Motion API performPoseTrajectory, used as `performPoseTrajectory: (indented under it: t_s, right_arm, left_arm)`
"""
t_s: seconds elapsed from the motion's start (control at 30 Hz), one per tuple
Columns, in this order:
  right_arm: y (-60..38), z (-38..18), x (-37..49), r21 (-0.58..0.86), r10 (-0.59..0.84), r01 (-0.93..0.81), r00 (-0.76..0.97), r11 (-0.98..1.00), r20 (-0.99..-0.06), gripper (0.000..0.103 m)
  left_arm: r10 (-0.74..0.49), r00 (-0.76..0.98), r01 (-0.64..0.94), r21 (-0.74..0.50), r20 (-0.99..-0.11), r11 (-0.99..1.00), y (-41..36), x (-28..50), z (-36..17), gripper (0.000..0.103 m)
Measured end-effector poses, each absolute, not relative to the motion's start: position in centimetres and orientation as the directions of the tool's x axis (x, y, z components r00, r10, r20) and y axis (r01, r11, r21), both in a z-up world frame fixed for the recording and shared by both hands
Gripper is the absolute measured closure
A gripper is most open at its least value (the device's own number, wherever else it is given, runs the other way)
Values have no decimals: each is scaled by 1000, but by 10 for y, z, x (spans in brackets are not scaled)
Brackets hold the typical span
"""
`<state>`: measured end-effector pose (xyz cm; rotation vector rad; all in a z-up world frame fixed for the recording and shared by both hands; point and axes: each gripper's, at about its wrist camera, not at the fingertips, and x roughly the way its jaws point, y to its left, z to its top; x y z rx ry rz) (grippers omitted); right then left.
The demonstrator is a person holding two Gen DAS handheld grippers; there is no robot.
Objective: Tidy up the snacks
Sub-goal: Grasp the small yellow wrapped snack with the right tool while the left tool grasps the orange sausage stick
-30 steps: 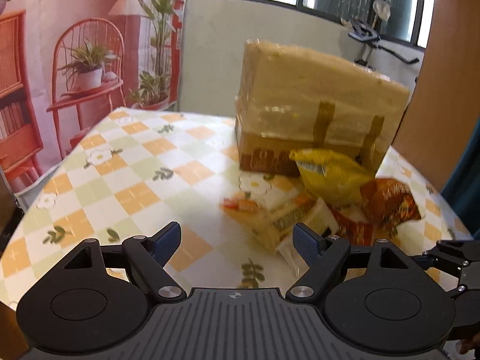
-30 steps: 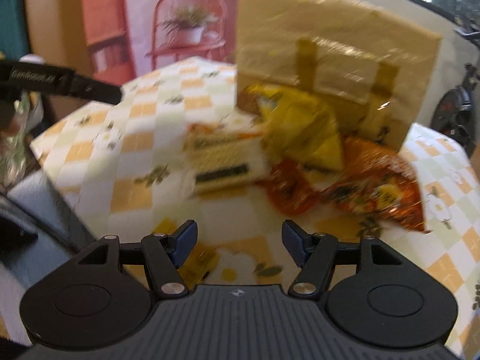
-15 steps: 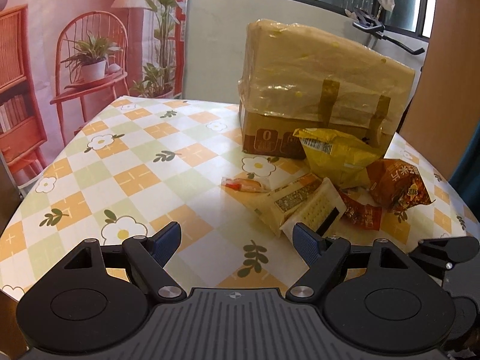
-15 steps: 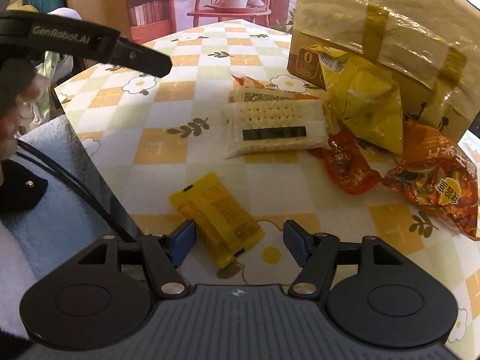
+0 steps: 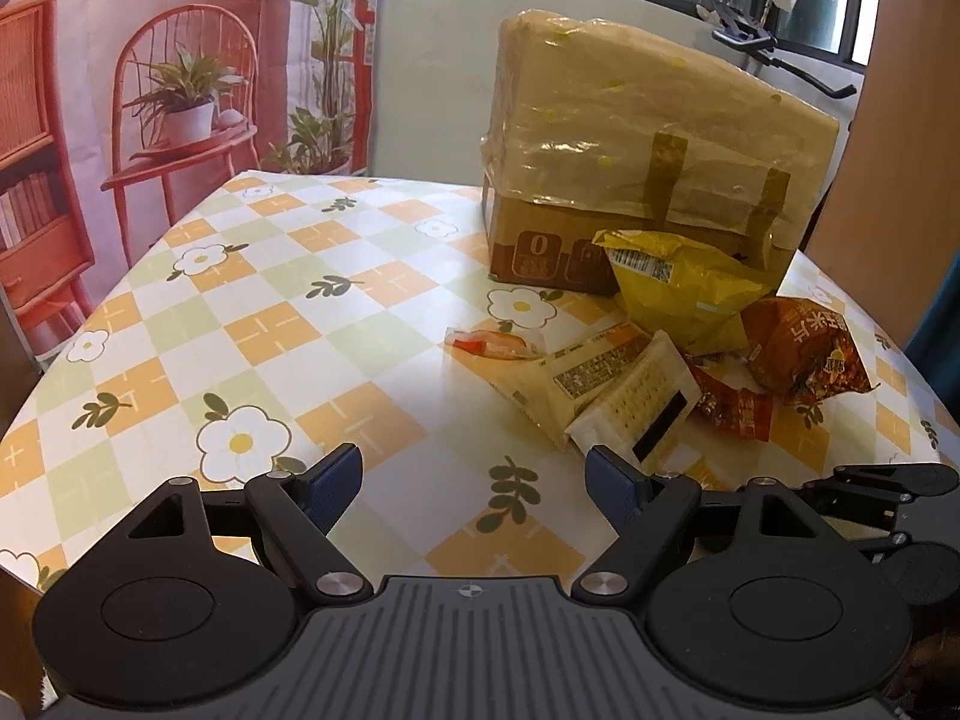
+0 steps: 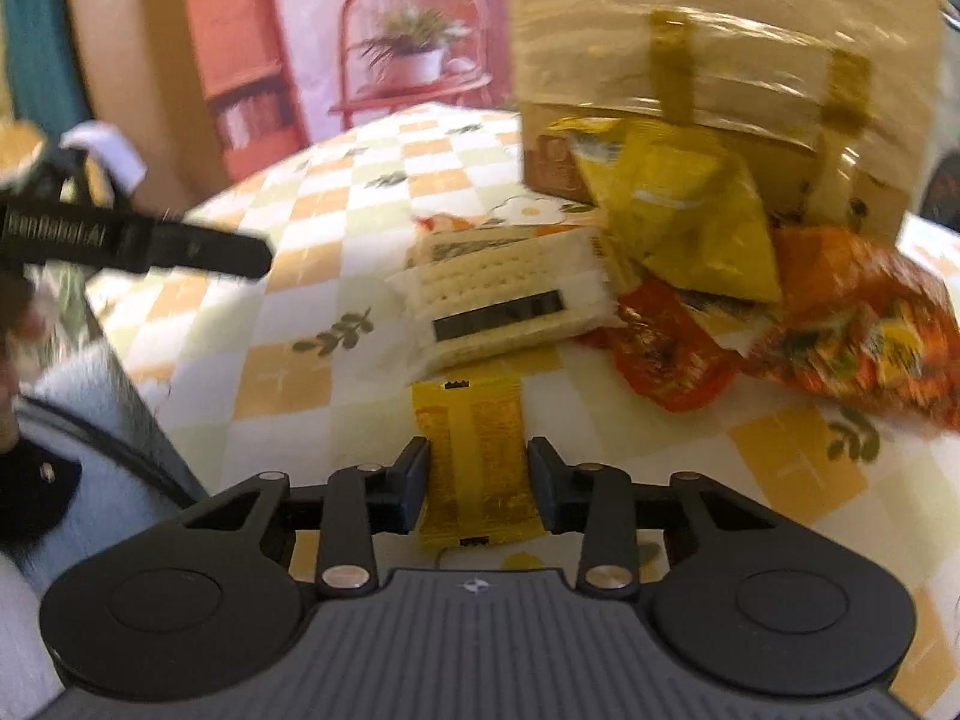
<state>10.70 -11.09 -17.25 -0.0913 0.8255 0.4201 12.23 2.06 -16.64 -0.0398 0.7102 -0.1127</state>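
A pile of snacks lies in front of a taped cardboard box [image 5: 648, 180]: a yellow chip bag [image 5: 678, 294], a white cracker pack [image 5: 642, 402], a tan packet [image 5: 576, 378], a red wrapper [image 5: 732, 408] and an orange bag [image 5: 804, 354]. My left gripper [image 5: 474, 474] is open and empty above the table, left of the pile. My right gripper [image 6: 478, 483] has its jaws closed in on a small yellow snack packet [image 6: 474, 456], one on each long side. The cracker pack [image 6: 504, 306], chip bag [image 6: 678, 222] and orange bag [image 6: 864, 324] lie beyond it.
The table has a checked floral cloth [image 5: 252, 324]. The box [image 6: 720, 72] stands at the back right. The left gripper's arm [image 6: 132, 240] crosses the left of the right wrist view. A red plant stand [image 5: 180, 138] is beyond the table's far left edge.
My right gripper turned and moved onto the yellow packet, and its jaws narrowed around it. My left gripper stayed open and drew back slightly.
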Motion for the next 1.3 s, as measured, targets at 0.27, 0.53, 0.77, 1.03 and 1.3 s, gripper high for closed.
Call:
performPoseTrajectory:
  t_s: [0.27, 0.53, 0.77, 1.03, 1.3]
  right_arm:
    - [-150, -175, 104, 140, 252, -214, 705, 967, -663, 66]
    - [-160, -175, 102, 174, 243, -171, 726, 970, -643, 66]
    - [-171, -175, 100, 226, 261, -149, 732, 963, -629, 66]
    - [-176, -176, 97, 257, 280, -148, 735, 955, -618, 66]
    - [-180, -177, 97, 284, 302, -154, 735, 946, -607, 66]
  left_arm:
    - [-126, 730, 102, -76, -672, 992, 16, 125, -173, 20]
    - [-129, 720, 121, -59, -682, 991, 10, 126, -175, 20]
    - [-125, 710, 104, -73, -693, 992, 15, 140, -172, 21]
    - [-155, 698, 22, -195, -699, 981, 27, 200, -163, 25]
    - [-224, 618, -114, -368, -753, 923, 30, 252, -179, 35]
